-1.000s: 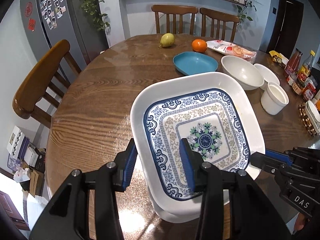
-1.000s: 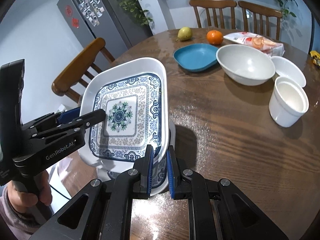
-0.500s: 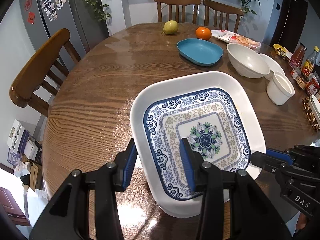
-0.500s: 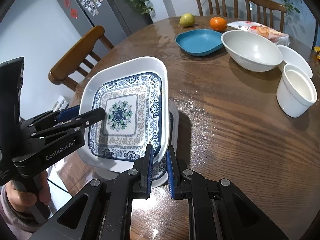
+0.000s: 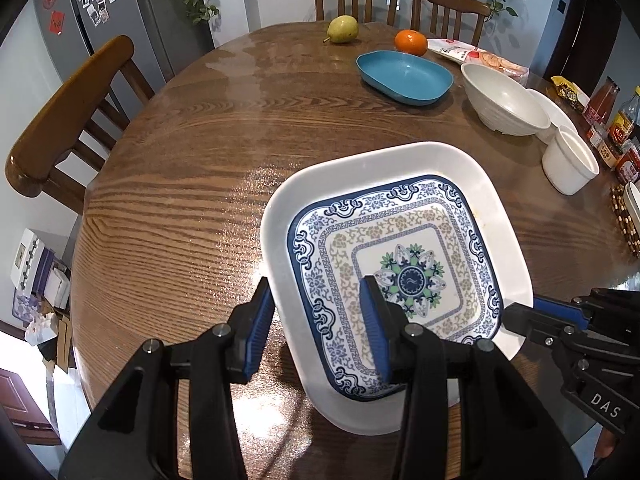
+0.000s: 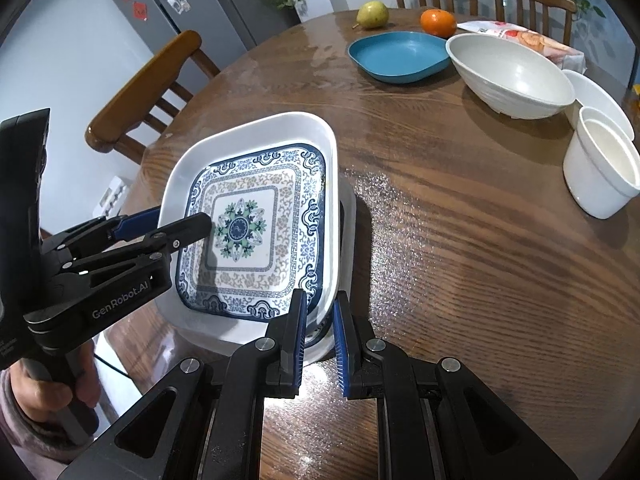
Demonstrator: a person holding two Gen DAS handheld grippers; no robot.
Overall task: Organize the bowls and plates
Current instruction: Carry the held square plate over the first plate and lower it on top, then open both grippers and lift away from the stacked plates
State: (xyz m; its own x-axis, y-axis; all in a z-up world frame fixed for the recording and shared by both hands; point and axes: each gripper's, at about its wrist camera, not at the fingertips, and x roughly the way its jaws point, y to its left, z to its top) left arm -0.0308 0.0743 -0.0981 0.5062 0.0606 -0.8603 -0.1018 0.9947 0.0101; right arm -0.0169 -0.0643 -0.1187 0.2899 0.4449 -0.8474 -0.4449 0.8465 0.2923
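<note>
The patterned plate (image 5: 400, 248) sits on a second plate (image 6: 347, 240) at the near edge of the counter (image 5: 200, 168). The left gripper (image 5: 320, 328) clamps its rim, fingers partly open; the right gripper (image 6: 320, 336), fingers nearly together, pinches the opposite rim. Blue dish (image 5: 404, 76) and white bowl (image 5: 504, 104) lie well apart.

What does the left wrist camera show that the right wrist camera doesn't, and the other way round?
Only the left wrist view shows the sauce bottles at the table's right edge and the dark doorway behind them.

Only the right wrist view shows a second white dish under the patterned square plate, and the person's hand on the left gripper's handle.

Both show the patterned plate held by both grippers, the left gripper and the right gripper, plus the blue dish, large white bowl, white cup, pear and orange.
</note>
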